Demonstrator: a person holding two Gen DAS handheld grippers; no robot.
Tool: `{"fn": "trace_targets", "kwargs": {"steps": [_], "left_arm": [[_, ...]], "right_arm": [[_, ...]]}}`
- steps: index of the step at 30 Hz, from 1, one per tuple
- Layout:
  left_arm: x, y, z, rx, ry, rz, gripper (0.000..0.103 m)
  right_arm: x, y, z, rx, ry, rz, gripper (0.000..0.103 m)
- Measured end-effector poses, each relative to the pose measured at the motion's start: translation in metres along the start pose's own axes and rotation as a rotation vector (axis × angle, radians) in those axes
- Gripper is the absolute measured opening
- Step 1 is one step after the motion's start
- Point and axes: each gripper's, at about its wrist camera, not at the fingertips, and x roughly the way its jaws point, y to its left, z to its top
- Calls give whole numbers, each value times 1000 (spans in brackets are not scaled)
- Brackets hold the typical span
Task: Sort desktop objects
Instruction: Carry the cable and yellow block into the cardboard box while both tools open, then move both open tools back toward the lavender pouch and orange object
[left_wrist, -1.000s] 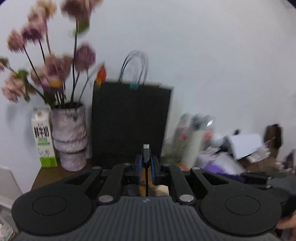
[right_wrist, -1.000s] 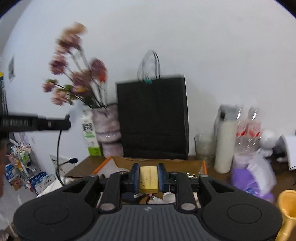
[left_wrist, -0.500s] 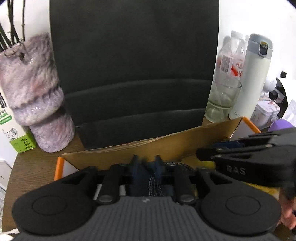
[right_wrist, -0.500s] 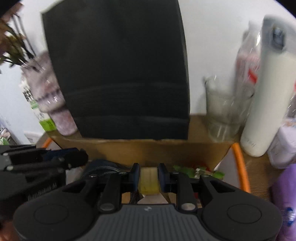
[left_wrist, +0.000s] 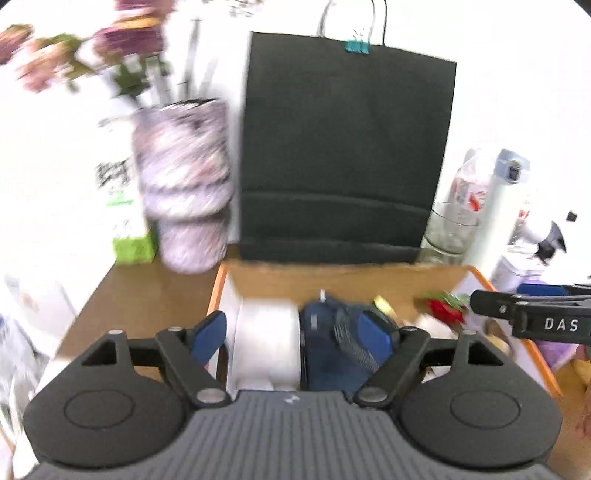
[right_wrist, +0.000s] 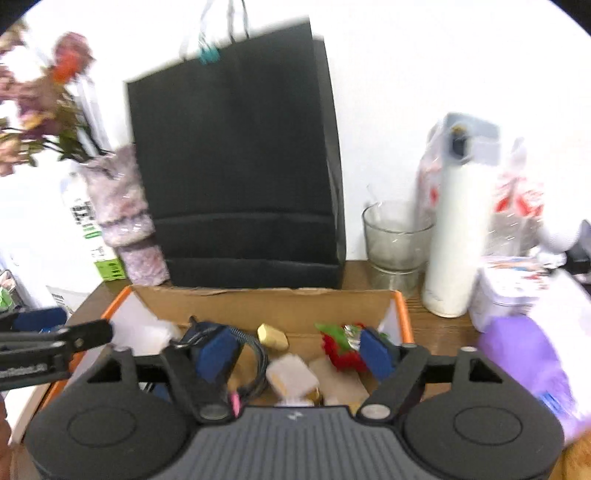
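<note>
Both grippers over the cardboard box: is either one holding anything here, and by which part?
Nothing is held. The left gripper and right gripper have jaws opening over the cardboard box, pads clear of the items lying inside.

Flowers (left_wrist: 74, 55) and vase (left_wrist: 184, 184) motion-blurred; milk carton (left_wrist: 125, 206) text unreadable.
</note>
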Motion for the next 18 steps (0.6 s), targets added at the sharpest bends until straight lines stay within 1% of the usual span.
{"fn": "trace_targets", "kwargs": {"steps": [2, 4, 6, 8, 9, 11, 13, 15, 18], "left_arm": [[-30, 2, -25, -38, 7, -16, 85], [-55, 1, -49, -59, 16, -30, 85], [-78, -5, -74, -48, 17, -32, 88], [-99, -9, -100, -32, 8, -43, 93], [-109, -11, -112, -28, 1, -41, 93], [-123, -12, -138, -33, -13, -18, 93], [-138, -14, -162, -24, -12, -4, 93], [-152, -17, -184, -5, 1, -18, 93], [-165, -20, -214, 26, 38, -54, 93]], "right_arm": [[-28, 3, -19, -10, -11, 0, 81], [-55, 8, -42, -28, -14, 25, 85], [-82, 11, -67, -27, -23, 50, 89], [-105, 15, -93, -23, -8, 68, 89], [-114, 17, -106, -23, 1, 64, 89], [-132, 23, -131, -24, 7, 26, 89], [-149, 28, -155, -43, -10, -22, 89], [-167, 32, -180, -51, -13, -68, 89], [-194, 33, -215, -42, -23, -68, 89]]}}
